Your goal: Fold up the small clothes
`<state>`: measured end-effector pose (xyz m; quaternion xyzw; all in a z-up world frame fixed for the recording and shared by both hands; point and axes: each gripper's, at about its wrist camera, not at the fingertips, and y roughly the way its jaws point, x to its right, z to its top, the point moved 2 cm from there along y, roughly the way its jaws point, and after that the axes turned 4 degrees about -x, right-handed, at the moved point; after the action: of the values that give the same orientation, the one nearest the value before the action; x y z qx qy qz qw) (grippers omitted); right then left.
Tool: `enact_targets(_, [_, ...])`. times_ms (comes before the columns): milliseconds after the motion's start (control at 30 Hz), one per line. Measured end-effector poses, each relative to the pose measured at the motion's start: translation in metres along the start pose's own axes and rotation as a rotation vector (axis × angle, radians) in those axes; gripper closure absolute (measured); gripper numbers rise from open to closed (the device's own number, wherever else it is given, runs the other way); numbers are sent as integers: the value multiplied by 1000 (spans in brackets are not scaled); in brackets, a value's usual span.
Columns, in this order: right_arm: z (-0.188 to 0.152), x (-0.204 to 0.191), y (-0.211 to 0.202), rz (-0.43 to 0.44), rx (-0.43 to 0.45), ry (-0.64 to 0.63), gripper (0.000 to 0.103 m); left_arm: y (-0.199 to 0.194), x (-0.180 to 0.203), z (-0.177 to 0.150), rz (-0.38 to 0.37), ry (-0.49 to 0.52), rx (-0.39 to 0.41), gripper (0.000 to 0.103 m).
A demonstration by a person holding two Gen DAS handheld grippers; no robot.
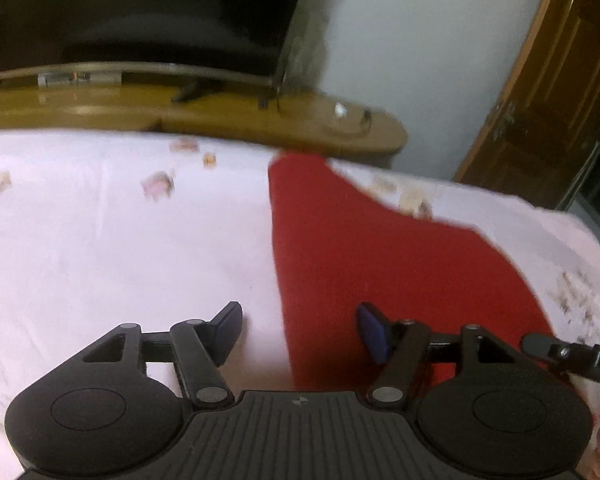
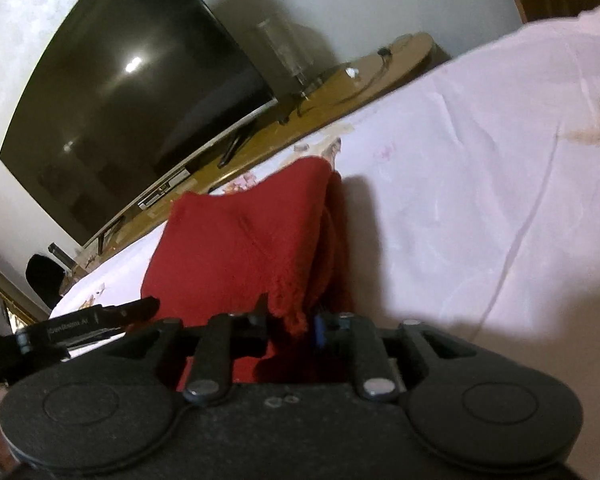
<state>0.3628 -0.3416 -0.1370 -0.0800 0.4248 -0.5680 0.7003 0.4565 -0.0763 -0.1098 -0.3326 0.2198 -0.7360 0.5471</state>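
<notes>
Seen on a pale pink bedsheet point(image 1: 100, 240): red knit garment point(image 1: 360, 260), small, partly folded, spread flat nr the sheet's far edge in left wrist view. Beyond that edge, wooden TV stand point(image 1: 220, 112) w/ dark TV point(image 2: 132, 112); brown door point(image 1: 560, 92) further off to the side.

Left gripper point(image 1: 298, 334) held low over the garment's near-left edge, jaws spread wide, nothing between the pads; one pad over bare sheet, other over red cloth. Right gripper point(image 2: 290, 326) closed narrow on the garment's near corner, fringe-like hem bunched between the fingers and cloth lifted into a peak above the sheet, a second layer hanging behind. Tip of the other tool visible at each view's side, so the two were working close together.

Judged as mid-fold: one corner raised by the right, opposite edge not yet gripped. To do it well, probably: left to drop onto the hem at the garment's left edge and pinch both layers, not just the top one; both corners then lifted level and carried together across the garment so edges met square. Knit looked soft and stretchy, so slow pull, no tugging, else skewed fold. Some motion blur in left view; exact contact w/ cloth unclear there.
</notes>
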Motion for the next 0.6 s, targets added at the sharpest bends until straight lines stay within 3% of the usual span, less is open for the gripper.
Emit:
enact_targets(100, [15, -6, -15, -40, 107, -73, 74, -8, -2, 13, 7, 12, 56, 39])
enact_targets(233, [42, -22, -5, -59, 133, -194, 77, 7, 1, 30, 25, 44, 53, 39])
enact_targets(367, [52, -49, 29, -103, 94, -397, 78, 34, 7, 35, 61, 96, -1, 39])
enact_targets(433, [52, -48, 51, -162, 23, -450, 85, 47, 9, 33, 75, 118, -38, 38])
enact_targets(467, [50, -43, 64, -231, -16, -462, 85, 52, 9, 33, 66, 113, -44, 35])
enact_targets(500, [49, -31, 73, -289, -22, -445, 85, 55, 10, 33, 83, 118, -43, 25])
enact_targets(567, [55, -12, 74, -299, -13, -338, 71, 57, 14, 32, 120, 134, -33, 20])
enact_targets(600, [57, -9, 73, -292, -20, -315, 72, 55, 13, 32, 117, 127, -34, 20])
